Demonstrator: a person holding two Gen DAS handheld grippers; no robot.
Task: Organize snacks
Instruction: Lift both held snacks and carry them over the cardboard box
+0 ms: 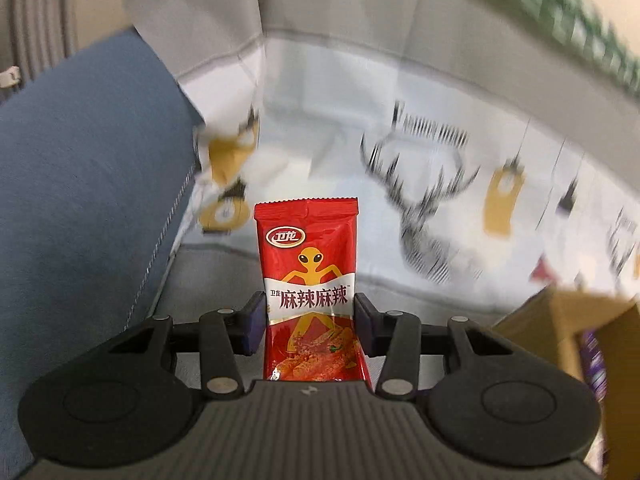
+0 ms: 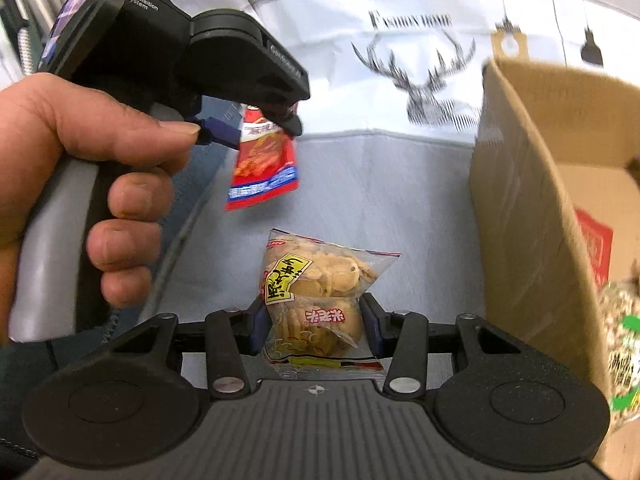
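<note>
My left gripper (image 1: 309, 322) is shut on a red spicy-strip snack packet (image 1: 310, 276), held upright above the patterned tablecloth. The right wrist view shows that same left gripper (image 2: 256, 128) held in a hand, with the red packet (image 2: 266, 164) hanging from its jaws in the air. My right gripper (image 2: 314, 326) is shut on a clear bag of yellow crackers (image 2: 320, 300), lifted above the grey cloth, to the left of the cardboard box (image 2: 528, 208).
The open cardboard box holds a red packet (image 2: 596, 244) and a green-speckled bag (image 2: 624, 352); its corner also shows in the left wrist view (image 1: 568, 320). A blue cushion (image 1: 84, 176) lies at the left. The deer-print cloth (image 2: 424, 76) covers the table.
</note>
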